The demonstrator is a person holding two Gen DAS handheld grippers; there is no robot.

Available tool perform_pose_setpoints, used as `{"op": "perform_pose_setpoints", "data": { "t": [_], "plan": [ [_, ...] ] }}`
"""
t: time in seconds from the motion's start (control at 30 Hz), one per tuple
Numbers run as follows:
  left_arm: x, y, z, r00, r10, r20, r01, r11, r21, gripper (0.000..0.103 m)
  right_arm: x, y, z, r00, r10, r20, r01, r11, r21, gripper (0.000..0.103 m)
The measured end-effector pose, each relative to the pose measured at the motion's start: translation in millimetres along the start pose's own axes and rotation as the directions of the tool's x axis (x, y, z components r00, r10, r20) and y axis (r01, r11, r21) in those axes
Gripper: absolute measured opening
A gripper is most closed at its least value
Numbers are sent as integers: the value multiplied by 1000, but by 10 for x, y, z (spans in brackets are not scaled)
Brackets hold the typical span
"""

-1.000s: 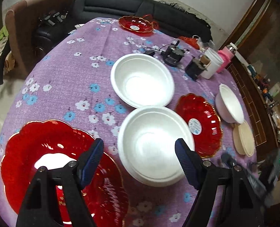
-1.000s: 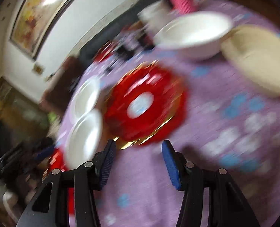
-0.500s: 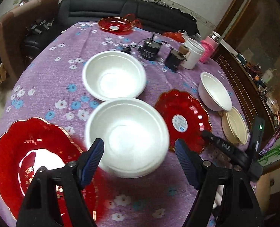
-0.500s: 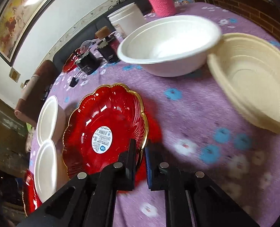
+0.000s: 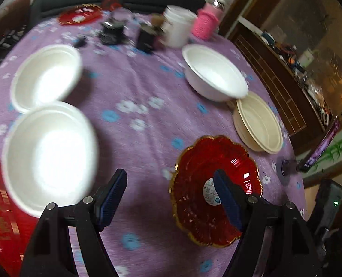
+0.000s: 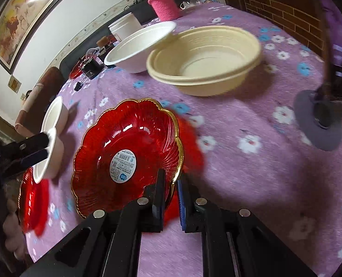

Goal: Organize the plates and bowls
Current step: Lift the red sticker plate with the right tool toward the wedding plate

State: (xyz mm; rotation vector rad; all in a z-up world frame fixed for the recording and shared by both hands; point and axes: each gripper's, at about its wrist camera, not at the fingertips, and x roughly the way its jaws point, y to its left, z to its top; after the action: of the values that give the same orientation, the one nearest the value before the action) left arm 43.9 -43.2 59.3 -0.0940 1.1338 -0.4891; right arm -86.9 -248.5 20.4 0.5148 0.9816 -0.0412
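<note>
Right gripper [image 6: 172, 192] pinches the red plate's [image 6: 127, 159] gold rim, lower centre, lifted for stacking. Left gripper [image 5: 171, 198] hangs wide apart, empty.

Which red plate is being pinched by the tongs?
The red plate with the white sticker, nearest the cream bowls. The right tongs clamp its gold rim; the other red plates lie free at the table's edges.
</note>
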Motion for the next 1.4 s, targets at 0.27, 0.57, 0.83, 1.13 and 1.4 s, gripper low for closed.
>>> {"op": "perform_pose_setpoints", "data": {
  "t": [0.27,0.57,0.83,1.13,1.4],
  "plan": [
    [487,-233,-122,996,41,-74,-40,999,14,76,-63,-160,-41,1000,16,16,-16,1000,-4,11],
    [534,-422,-197,996,76,-56,-72,995,71,28,-51,-198,-59,999,37,25,-37,999,7,12],
    [198,-443,-373,993,112,20,-114,989,98,27,-118,-190,-134,996,72,46,-73,997,16,12],
    [-558,-97,-559,985,91,145,-92,996,5,27,-430,326,-162,986,125,106,-118,990,-74,13],
    [-1393,751,-762,954,149,260,-109,981,-160,27,-479,1356,-222,971,228,74,-206,951,-232,13]
  ]
}}
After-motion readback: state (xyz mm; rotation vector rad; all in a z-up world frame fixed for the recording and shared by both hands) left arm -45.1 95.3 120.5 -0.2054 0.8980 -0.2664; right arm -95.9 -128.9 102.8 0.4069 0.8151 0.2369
